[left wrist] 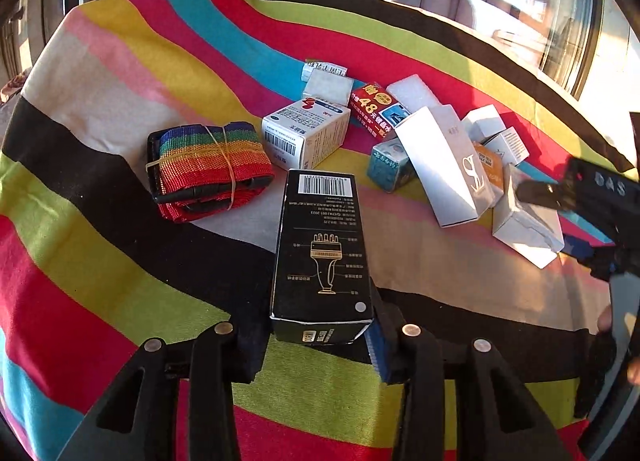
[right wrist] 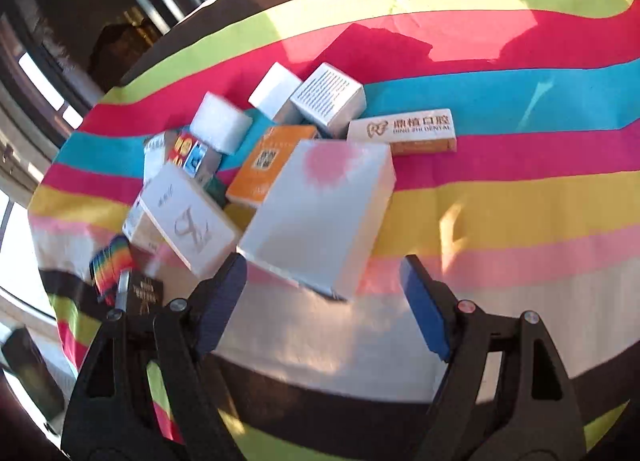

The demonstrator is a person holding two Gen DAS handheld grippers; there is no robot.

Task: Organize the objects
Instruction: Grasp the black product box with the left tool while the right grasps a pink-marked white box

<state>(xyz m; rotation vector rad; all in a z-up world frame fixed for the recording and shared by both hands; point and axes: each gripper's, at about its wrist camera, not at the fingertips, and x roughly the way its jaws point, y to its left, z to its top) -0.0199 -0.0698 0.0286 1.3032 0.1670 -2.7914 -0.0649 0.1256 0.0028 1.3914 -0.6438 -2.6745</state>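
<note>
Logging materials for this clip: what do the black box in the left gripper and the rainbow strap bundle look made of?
Black box: apparently printed cardboard with a matte finish; folded end flap, barcode, gold line drawing. Rainbow strap bundle: apparently woven webbing, with ribbed weave visible, a dark, probably plastic buckle and a thin elastic band around it.

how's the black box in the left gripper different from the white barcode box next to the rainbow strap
The black box is long and dark with a gold line drawing; the white box is shorter, pale, with printed text. The black one sits between the left gripper pads; the white one rests free on the cloth. Both carry barcodes.
</note>
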